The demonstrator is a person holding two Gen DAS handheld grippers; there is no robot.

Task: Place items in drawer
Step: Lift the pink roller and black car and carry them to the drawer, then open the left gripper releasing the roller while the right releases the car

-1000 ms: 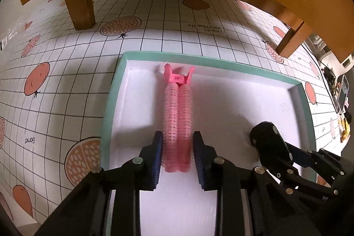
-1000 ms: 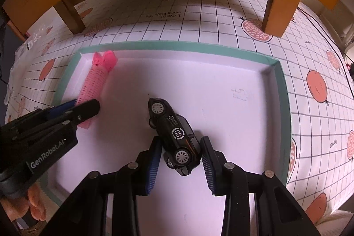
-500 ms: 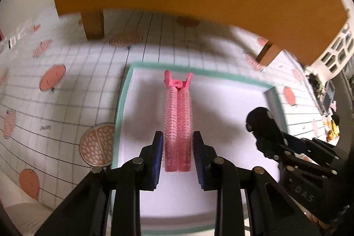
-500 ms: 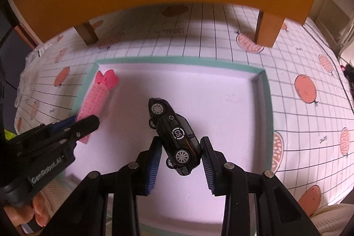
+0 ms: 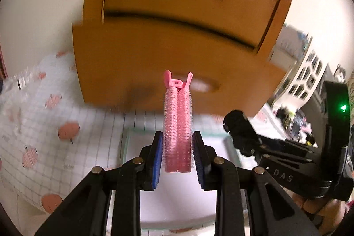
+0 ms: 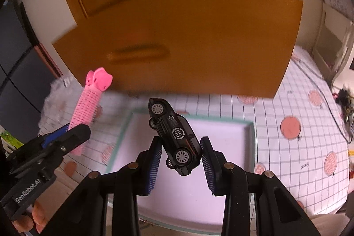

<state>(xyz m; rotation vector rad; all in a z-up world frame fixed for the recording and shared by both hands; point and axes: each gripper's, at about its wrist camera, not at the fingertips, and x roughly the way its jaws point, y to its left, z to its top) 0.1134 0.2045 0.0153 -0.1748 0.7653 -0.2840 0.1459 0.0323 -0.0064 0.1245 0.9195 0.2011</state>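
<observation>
Left claw (image 5: 177, 154): narrowly parted, blue ribbed pads (image 5: 156, 160) pinching the lower end of a pink hair roller clip (image 5: 177, 127), held up in the air above the tray. Bristly twin cylinders, smooth plastic hinge tabs at the far tip. Right claw (image 6: 180, 158): a little wider, clamped on a glossy black toy car (image 6: 173, 134), tilted nose-up, white "CS" badge on its side; rear end partly hidden between the pads. Below both: shallow white tray (image 6: 250, 147) with a mint-green rim, near edge cut off by the claw arms. Underneath, grid-patterned cloth (image 6: 298, 138) with orange fruit prints, draped over the table. Beyond: orange wooden drawer cabinet (image 5: 177, 32), badly blurred, handles hard to make out; interior of the lower drawer (image 6: 188, 41) not visible. Fingertips (image 6: 28, 219) partly visible at the lower left corner.
</observation>
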